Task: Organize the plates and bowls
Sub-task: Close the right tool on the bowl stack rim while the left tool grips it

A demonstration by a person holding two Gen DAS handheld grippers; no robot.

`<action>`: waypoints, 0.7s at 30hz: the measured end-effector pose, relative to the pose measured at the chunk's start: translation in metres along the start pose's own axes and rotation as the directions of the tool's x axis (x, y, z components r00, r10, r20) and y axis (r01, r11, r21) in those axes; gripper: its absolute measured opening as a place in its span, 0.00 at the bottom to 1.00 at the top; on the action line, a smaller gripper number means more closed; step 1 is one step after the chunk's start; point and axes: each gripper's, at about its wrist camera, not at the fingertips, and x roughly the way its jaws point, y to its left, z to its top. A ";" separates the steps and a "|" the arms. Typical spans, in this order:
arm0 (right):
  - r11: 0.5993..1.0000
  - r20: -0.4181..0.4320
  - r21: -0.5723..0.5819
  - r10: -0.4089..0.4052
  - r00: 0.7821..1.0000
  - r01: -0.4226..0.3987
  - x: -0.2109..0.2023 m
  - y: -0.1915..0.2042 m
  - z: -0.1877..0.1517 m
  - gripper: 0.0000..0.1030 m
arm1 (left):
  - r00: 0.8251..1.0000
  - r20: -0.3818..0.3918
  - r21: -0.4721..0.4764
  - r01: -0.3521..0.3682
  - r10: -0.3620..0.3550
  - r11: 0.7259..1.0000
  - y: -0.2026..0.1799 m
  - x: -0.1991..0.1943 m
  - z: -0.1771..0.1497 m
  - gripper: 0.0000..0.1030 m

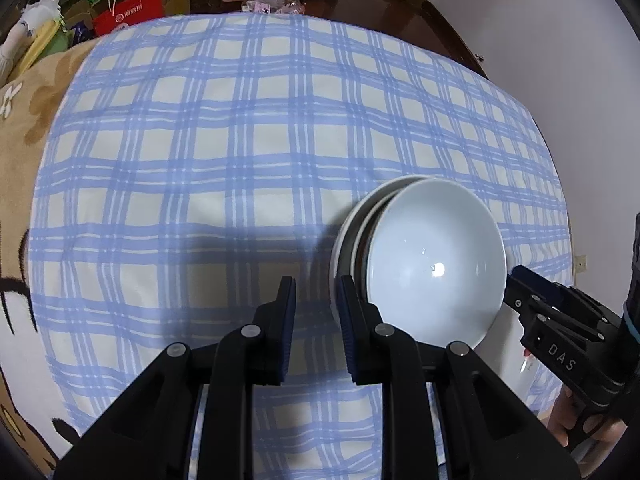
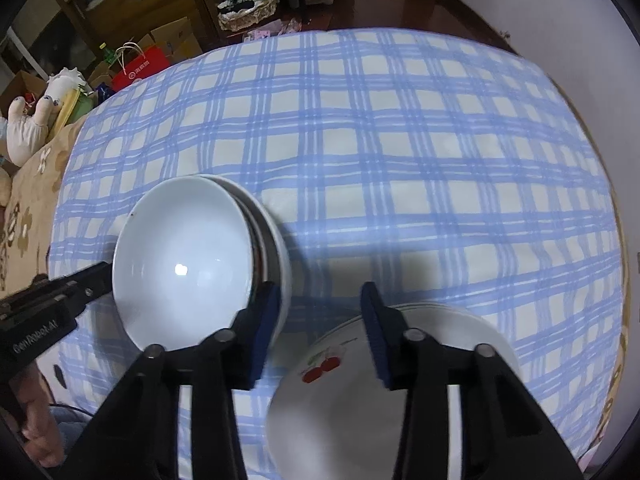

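I see the blue checked cloth (image 1: 240, 140) spreading wide and bare ahead of both grippers, its far edge meeting dark wood (image 2: 460, 12) and its left edge a tan blanket (image 1: 24, 128). The stack of bowls (image 1: 432, 260) sits on the cloth between my 2 tools: a pale glossy bowl on top, nested in at least 2 more whose rims show behind it. A white plate with a red cherry print (image 2: 360, 392) lies on the cloth under my right gripper (image 2: 320, 336), just beside the stack. That gripper is spread, holding nothing, its left finger right at the stack's rim. My left gripper (image 1: 316, 328) is also parted and empty, its right finger against the stack's other side
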 end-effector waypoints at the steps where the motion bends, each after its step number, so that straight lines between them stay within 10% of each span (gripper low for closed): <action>1: 1.000 -0.012 0.005 0.014 1.000 -0.014 0.003 0.002 0.000 0.30 | 1.000 -0.006 0.003 -0.007 0.007 1.000 -0.002 0.003 -0.001 0.20; 7: 0.999 -0.024 -0.005 0.043 0.999 -0.043 0.009 0.012 0.003 0.06 | 1.000 0.005 -0.010 0.013 -0.013 1.000 -0.006 0.007 -0.003 0.13; 21: 0.997 -0.035 0.064 0.035 0.999 -0.033 0.021 0.006 -0.002 0.08 | 1.000 -0.003 -0.068 0.017 -0.017 0.998 -0.001 0.016 -0.005 0.20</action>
